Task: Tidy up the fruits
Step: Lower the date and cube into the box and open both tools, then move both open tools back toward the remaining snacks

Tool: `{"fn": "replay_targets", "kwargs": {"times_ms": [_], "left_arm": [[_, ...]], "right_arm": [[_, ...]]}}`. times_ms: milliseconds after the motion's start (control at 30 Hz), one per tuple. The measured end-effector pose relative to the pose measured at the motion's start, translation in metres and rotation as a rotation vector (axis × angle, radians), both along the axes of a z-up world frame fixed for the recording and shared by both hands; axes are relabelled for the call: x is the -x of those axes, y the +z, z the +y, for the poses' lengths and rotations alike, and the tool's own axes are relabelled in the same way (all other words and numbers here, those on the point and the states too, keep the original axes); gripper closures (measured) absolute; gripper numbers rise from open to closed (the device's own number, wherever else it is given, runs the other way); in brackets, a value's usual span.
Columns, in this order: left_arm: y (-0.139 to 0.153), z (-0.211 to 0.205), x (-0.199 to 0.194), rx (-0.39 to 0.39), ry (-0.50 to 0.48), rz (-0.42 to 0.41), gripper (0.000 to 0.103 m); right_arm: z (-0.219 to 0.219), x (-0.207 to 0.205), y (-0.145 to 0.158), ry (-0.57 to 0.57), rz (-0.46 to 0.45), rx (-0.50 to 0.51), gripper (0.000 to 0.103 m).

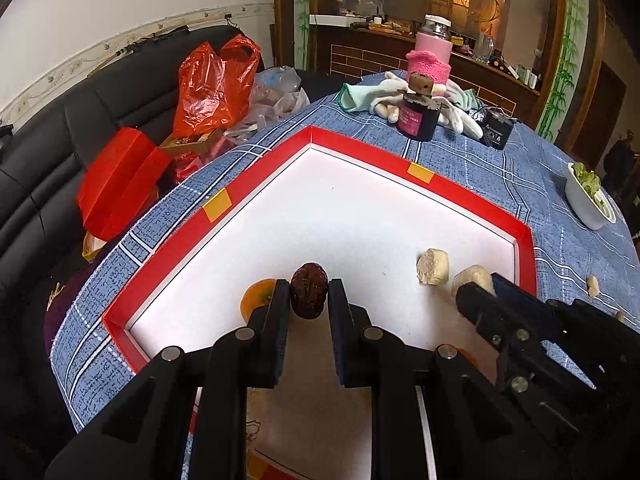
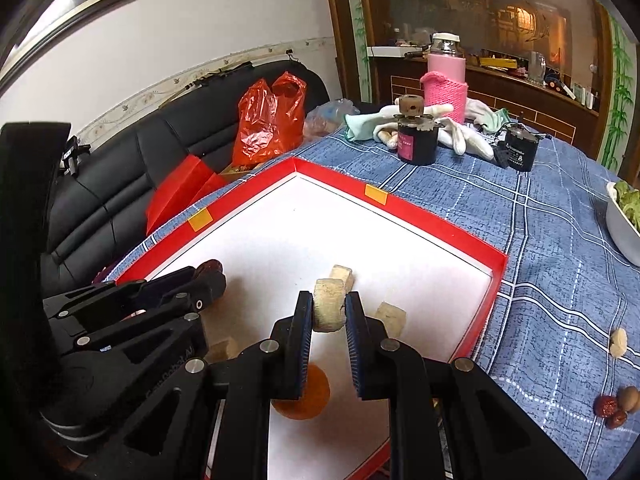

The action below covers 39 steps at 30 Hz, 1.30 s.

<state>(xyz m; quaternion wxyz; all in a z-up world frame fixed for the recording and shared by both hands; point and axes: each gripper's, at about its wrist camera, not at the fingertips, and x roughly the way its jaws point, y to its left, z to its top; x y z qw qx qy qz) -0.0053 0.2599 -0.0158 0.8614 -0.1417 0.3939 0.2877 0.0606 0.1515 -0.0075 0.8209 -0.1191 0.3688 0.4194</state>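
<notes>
A red-rimmed tray (image 1: 256, 172) with a white floor lies on the blue checked tablecloth. My left gripper (image 1: 309, 296) is shut on a dark red dried date (image 1: 308, 290) held above the tray's near left part, over an orange fruit (image 1: 258, 298). My right gripper (image 2: 329, 312) is shut on a beige chunk (image 2: 329, 307) above the tray (image 2: 400, 204). Other beige chunks (image 2: 342, 274) (image 2: 391, 317) and an orange fruit (image 2: 306, 394) lie on the tray floor. In the left wrist view the right gripper (image 1: 478, 292) shows at right, beside a beige chunk (image 1: 433, 267).
Loose dates and a nut (image 2: 616, 406) and a beige piece (image 2: 618, 343) lie on the cloth right of the tray. A white dish of greens (image 1: 588, 196), a dark jar (image 1: 418, 118), a pink bottle (image 1: 432, 56) and white gloves stand beyond. A black sofa with red bags (image 1: 216, 88) is at left.
</notes>
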Motion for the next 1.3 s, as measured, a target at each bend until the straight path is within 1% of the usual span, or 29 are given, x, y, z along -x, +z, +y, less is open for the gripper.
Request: {"fn": "replay_targets", "kwargs": {"times_ms": [233,333,533,567,667,700,733,767,800,833,867,900,1000,1067,1133,1167,1200,1300], "left_arm": [[0.002,0.005,0.000,-0.001,0.025,-0.003,0.086],[0.004,0.008,0.000,-0.002,0.041,-0.003,0.086],[0.004,0.013,0.003,-0.002,0.069,0.007,0.086],[0.004,0.013,0.003,-0.001,0.073,0.009,0.086],[0.004,0.013,0.005,0.007,0.073,0.013,0.086],[0.004,0.012,0.005,0.011,0.069,0.016,0.085],[0.004,0.011,0.005,0.012,0.065,0.021,0.080],[0.004,0.010,0.005,0.012,0.062,0.024,0.055],[0.005,0.008,0.006,0.011,0.062,0.026,0.039],[0.006,0.006,0.007,0.000,0.068,0.021,0.021],[0.009,0.003,0.009,-0.022,0.073,0.008,0.020],[0.010,0.002,0.011,-0.033,0.074,0.001,0.020],[0.015,-0.003,0.013,-0.034,0.058,-0.005,0.020],[0.019,-0.008,0.016,-0.026,0.057,-0.027,0.020],[0.026,-0.018,0.019,-0.020,0.050,-0.071,0.020],[0.028,-0.022,0.019,-0.020,0.042,-0.082,0.020],[0.032,-0.029,0.018,-0.018,0.023,-0.101,0.020],[0.040,-0.059,0.013,-0.025,-0.056,-0.140,0.020]], "right_arm": [[0.005,-0.003,-0.003,-0.005,0.005,0.007,0.087],[0.005,-0.005,-0.003,-0.017,0.005,0.007,0.084],[0.003,-0.006,-0.003,-0.028,0.014,0.009,0.083],[0.002,-0.005,-0.001,-0.029,0.011,0.004,0.082],[-0.004,-0.002,0.006,-0.035,0.005,-0.020,0.073],[-0.007,-0.001,0.008,-0.038,-0.001,-0.027,0.071],[-0.011,0.001,0.011,-0.041,-0.004,-0.036,0.071],[-0.013,0.001,0.013,-0.044,-0.006,-0.040,0.070],[-0.017,0.002,0.016,-0.048,-0.009,-0.045,0.066],[-0.023,0.004,0.019,-0.052,-0.017,-0.052,0.064],[-0.028,0.006,0.021,-0.056,-0.024,-0.057,0.059],[-0.032,0.007,0.023,-0.061,-0.029,-0.060,0.050],[-0.052,0.011,0.029,-0.073,-0.047,-0.073,0.034],[-0.069,0.012,0.032,-0.093,-0.053,-0.074,0.029],[-0.085,0.014,0.034,-0.099,-0.054,-0.087,0.027],[-0.095,0.014,0.036,-0.108,-0.056,-0.092,0.023],[-0.108,0.015,0.037,-0.125,-0.062,-0.097,0.020],[-0.147,0.011,0.036,-0.177,-0.074,-0.107,0.017]]}}
